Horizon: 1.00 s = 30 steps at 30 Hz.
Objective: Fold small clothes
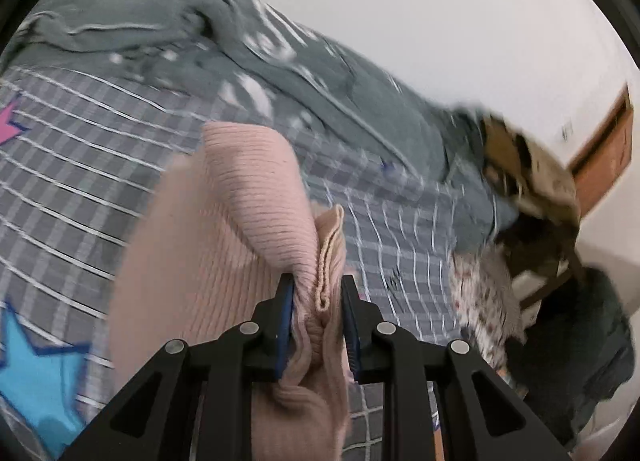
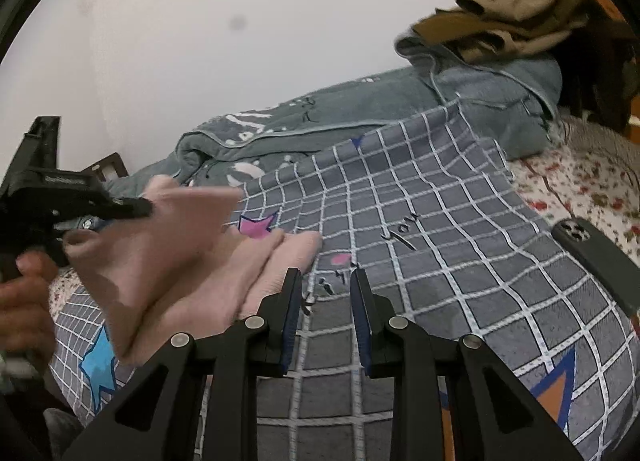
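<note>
Pink ribbed garment [image 1: 240, 221], bunched, clamped in my left tool [image 1: 316, 301] and lifted above the checked bed sheet [image 2: 400, 221]. My right tool [image 2: 326, 301]: fingers apart, nothing between them, over the sheet.

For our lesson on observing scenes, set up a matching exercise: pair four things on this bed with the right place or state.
Things:
1. pink ribbed knit garment
2. black phone
3. brown crumpled clothes
4. right gripper

States:
A. lying on the floral sheet
B. nothing between its fingers
C. clamped in the left gripper
D. piled on the grey-green folded blanket

Pairs: 1-C, 2-A, 3-D, 4-B
</note>
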Motion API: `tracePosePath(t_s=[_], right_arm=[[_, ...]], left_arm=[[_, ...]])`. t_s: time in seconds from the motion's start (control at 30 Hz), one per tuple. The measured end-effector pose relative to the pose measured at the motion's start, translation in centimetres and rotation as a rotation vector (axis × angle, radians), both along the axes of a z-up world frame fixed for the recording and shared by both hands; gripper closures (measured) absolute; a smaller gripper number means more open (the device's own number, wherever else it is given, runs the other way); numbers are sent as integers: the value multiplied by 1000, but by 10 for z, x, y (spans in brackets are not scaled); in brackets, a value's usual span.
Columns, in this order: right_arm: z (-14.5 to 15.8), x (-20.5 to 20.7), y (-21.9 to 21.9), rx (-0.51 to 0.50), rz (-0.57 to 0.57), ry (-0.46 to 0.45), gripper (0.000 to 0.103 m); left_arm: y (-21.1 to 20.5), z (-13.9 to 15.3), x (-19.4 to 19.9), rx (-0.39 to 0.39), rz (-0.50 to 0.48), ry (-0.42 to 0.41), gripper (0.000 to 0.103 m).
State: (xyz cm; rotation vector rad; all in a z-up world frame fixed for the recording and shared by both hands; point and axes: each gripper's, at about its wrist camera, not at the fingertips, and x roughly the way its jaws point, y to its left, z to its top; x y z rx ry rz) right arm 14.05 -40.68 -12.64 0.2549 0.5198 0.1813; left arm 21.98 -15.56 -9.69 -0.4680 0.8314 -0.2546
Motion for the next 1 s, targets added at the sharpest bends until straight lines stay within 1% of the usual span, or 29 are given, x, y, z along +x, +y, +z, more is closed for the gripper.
tracePosePath(t_s=[0.07, 0.1, 0.17, 0.2, 0.23, 0.27, 0.33, 0.4, 0.47, 0.53, 0.57, 0.63, 0.77, 0.83, 0.9, 0.97, 1.0], right_arm=[[-2, 0, -4, 1, -2, 5, 77], [-3, 0, -5, 1, 0, 8, 77], [-4, -1, -5, -2, 7, 12, 77], [-5, -1, -4, -5, 12, 14, 77], [-5, -1, -3, -9, 18, 15, 77], [-4, 0, -2, -11, 25, 13, 77], [-4, 1, 1, -3, 37, 13, 77], [-2, 2, 5, 25, 61, 13, 77], [0, 4, 10, 55, 89, 9, 75], [3, 5, 18, 82, 119, 1, 69], [5, 5, 22, 94, 132, -3, 68], [9, 4, 32, 134, 174, -14, 65], [19, 2, 54, 225, 254, -61, 59], [18, 6, 67, 238, 278, -59, 58], [11, 14, 84, 206, 266, -14, 58], [-4, 26, 102, 116, 184, 66, 58], [-14, 32, 109, 72, 128, 109, 68]], left_arm=[[-26, -14, 1, 53, -41, 22, 82], [-36, -20, 1, 71, -65, 28, 94], [-51, -30, 1, 71, -151, 49, 94], [-54, -32, -1, 72, -181, 48, 91], [-53, -30, -1, 79, -187, 40, 89], [-49, -26, -3, 90, -192, 22, 85], [-35, -18, -6, 97, -183, -5, 77], [-9, -9, -11, 101, -141, -40, 65], [14, -4, -12, 114, -98, -71, 61], [42, -3, -14, 148, -43, -89, 61], [54, -4, -14, 154, -26, -91, 61], [82, -9, -16, 158, 11, -84, 61], [122, -24, -24, 161, 63, -73, 61], [136, -32, -28, 157, 71, -69, 61], [143, -37, -31, 158, 69, -70, 61], [147, -40, -34, 173, 57, -83, 61], [146, -40, -35, 181, 50, -92, 61]])
